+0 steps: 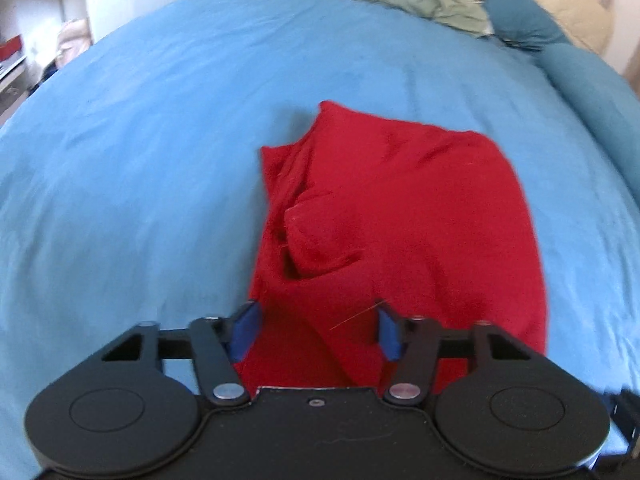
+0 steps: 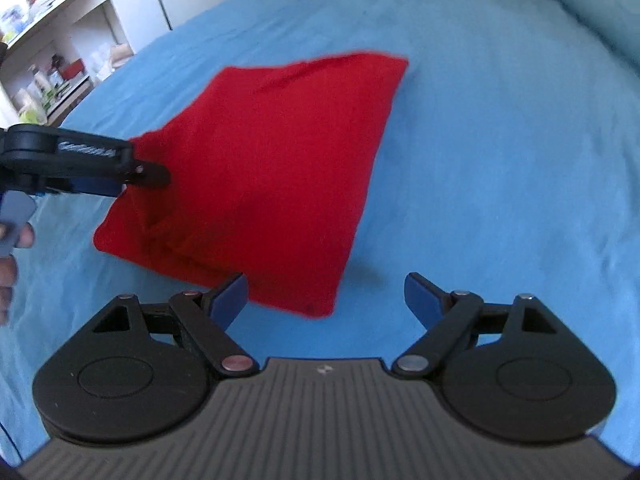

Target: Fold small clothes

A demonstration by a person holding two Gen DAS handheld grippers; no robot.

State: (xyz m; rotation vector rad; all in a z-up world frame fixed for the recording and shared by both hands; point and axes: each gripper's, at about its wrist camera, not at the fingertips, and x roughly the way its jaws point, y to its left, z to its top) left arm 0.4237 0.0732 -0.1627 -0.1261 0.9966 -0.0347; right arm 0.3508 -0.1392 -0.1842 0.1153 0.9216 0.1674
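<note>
One soft red knit garment [image 1: 400, 216], folded into a rough wedge, lies on the smooth blue bedsheet [image 1: 140, 140]. In the right wrist view its long axis runs from the near corner toward the far right corner. The left gripper [image 1: 316, 332] has its blue pads half spread with red cloth between them; whether they press it cannot be told. The right gripper [image 2: 325, 300] is spread wide just above the near corner, holding nothing.

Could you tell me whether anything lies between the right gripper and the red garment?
Nothing visible does. The right gripper hangs open just above the near corner of the red garment, with only bare blue bedsheet around it.
</note>
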